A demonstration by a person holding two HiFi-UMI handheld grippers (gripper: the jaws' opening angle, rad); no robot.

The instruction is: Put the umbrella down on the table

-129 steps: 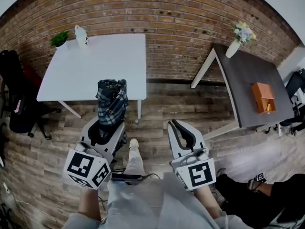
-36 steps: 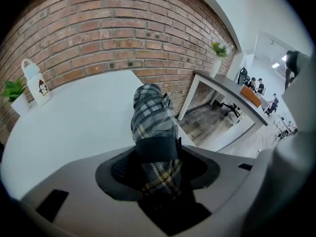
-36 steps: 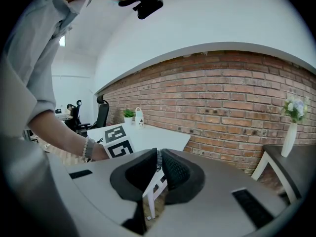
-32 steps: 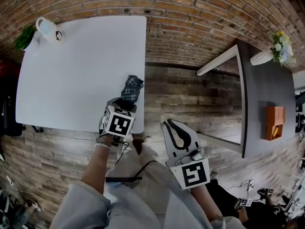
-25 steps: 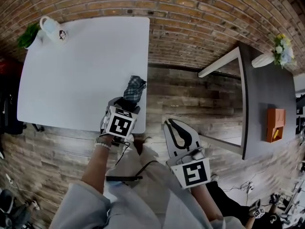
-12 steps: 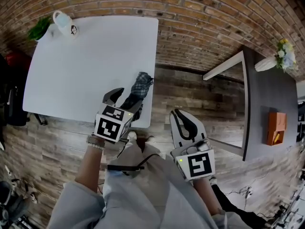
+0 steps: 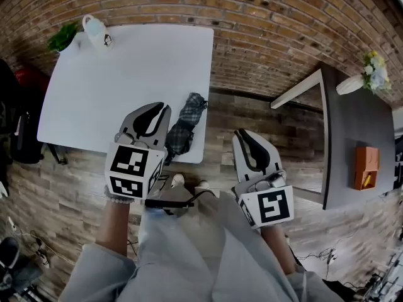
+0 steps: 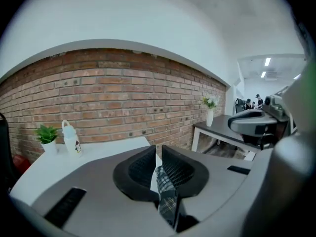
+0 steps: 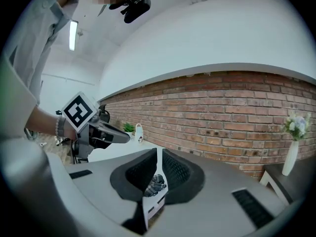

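Observation:
The folded plaid umbrella (image 7: 184, 126) lies on the white table (image 7: 126, 74) at its front right corner, its near end at the edge. My left gripper (image 7: 153, 109) hovers above the table just left of the umbrella, apart from it. Its jaws are closing and stand almost together with nothing between them. In the left gripper view the umbrella (image 8: 167, 196) shows through the slit far below. My right gripper (image 7: 245, 134) hangs shut and empty over the wooden floor to the right of the table. In the right gripper view the umbrella (image 9: 154, 185) lies beyond the jaws.
A potted plant (image 7: 63, 38) and a white bottle (image 7: 96, 30) stand at the table's far left corner against the brick wall. A dark table (image 7: 359, 137) at the right bears a vase of flowers (image 7: 371, 71) and an orange box (image 7: 365, 168). A black chair (image 7: 19, 143) stands left.
The left gripper opened, left the umbrella lying on the table corner, rose toward me and brought its jaws together. The right gripper rose a little.

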